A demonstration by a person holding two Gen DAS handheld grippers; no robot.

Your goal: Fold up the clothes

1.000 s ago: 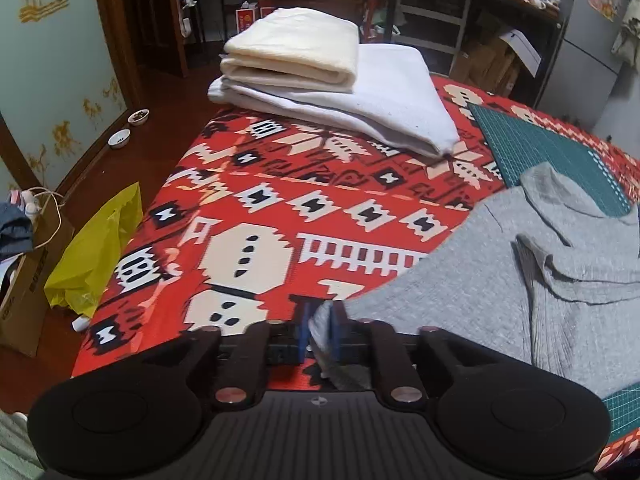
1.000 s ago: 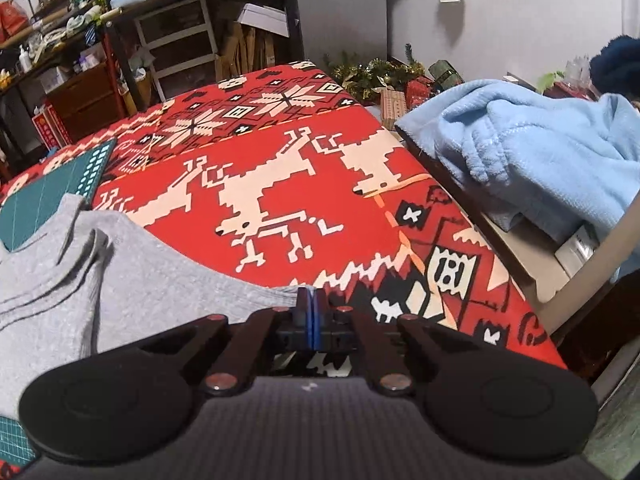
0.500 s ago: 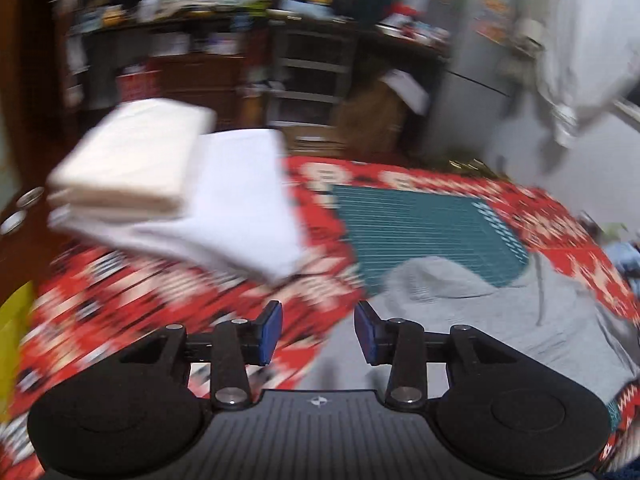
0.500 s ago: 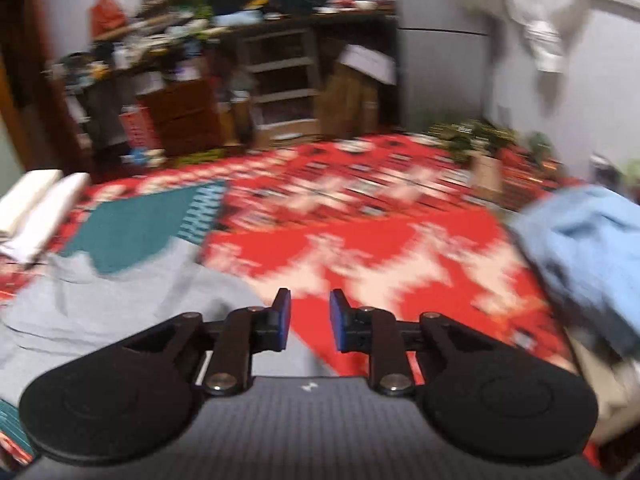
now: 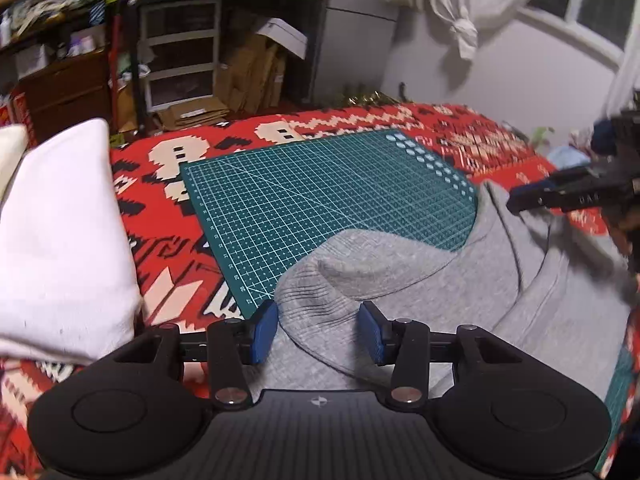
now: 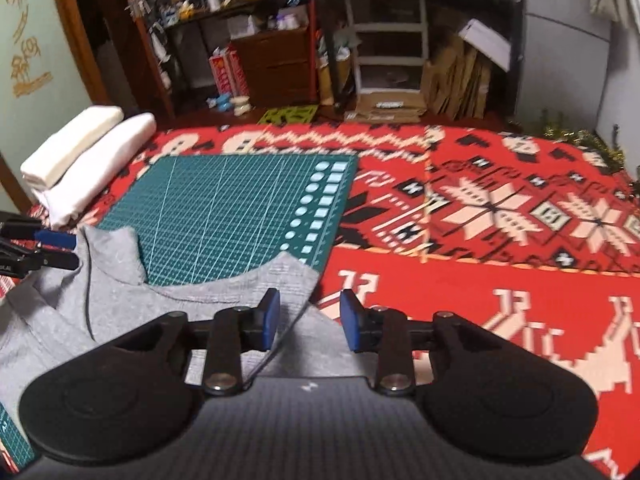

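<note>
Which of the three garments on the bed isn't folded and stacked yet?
The grey shirt, spread partly over the green cutting mat. The cream garment and white garment are folded and piled at the far-left corner.

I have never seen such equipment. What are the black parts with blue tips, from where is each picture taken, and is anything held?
Each black tool is a hand-held two-finger gripper with blue pads, carried by a person; a camera on it looks forward along the fingers. One picture is from the left gripper, the other from the right gripper. On the red patterned blanket lie a green gridded cutting mat, a grey knit garment and folded white cloths. Both grippers' jaws are opening. The garment lies beneath and between the pads, but neither grips it.
</note>
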